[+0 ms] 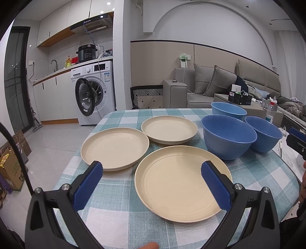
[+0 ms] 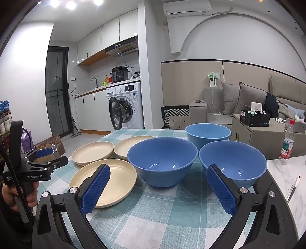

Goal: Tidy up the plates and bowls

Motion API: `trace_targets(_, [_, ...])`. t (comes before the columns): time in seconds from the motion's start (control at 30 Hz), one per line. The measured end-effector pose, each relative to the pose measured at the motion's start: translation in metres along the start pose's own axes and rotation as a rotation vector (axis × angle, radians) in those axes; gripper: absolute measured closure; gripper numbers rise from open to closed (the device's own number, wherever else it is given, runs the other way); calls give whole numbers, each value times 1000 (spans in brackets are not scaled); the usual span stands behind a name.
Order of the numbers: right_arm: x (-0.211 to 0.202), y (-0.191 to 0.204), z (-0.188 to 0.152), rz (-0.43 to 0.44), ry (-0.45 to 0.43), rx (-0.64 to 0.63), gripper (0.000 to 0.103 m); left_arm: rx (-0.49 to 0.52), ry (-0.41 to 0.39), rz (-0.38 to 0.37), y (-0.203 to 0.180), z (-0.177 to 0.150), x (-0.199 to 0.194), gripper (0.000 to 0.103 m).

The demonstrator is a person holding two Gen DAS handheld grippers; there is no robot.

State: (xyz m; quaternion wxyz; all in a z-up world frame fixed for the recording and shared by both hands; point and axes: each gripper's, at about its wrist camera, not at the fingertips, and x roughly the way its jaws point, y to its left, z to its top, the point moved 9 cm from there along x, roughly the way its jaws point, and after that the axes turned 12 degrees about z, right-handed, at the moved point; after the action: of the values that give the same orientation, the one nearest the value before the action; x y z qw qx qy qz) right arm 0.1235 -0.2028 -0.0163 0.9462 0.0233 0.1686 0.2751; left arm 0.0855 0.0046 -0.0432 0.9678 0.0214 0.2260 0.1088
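"GenRobot.AI" on left tool [image 2: 50, 155]; both tools' fingers apart, right tool [image 2: 158, 188] empty.

Bright, cool light from ceiling spotlights [image 2: 70, 4], sharp focus, strong fisheye bending and dark corners.

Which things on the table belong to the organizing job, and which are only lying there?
Job: near plate, left plate, far plate, light bowl, middle bowl, right bowl.

Lying about: bottle and knife, both on the marble top beside the cloth.
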Motion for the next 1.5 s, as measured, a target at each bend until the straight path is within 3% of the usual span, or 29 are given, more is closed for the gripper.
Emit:
trace_targets(0.7, [10, 2, 18, 35, 39, 1, 0, -28, 19, -24, 7, 8, 4, 0])
trace_targets(1.13, [18, 13, 56, 93, 40, 2, 0, -35, 7, 32, 34, 37, 12, 0])
trace_targets(1.5, [24, 25, 104, 97, 32, -18, 0, -43, 5, 28, 51, 66, 15, 0])
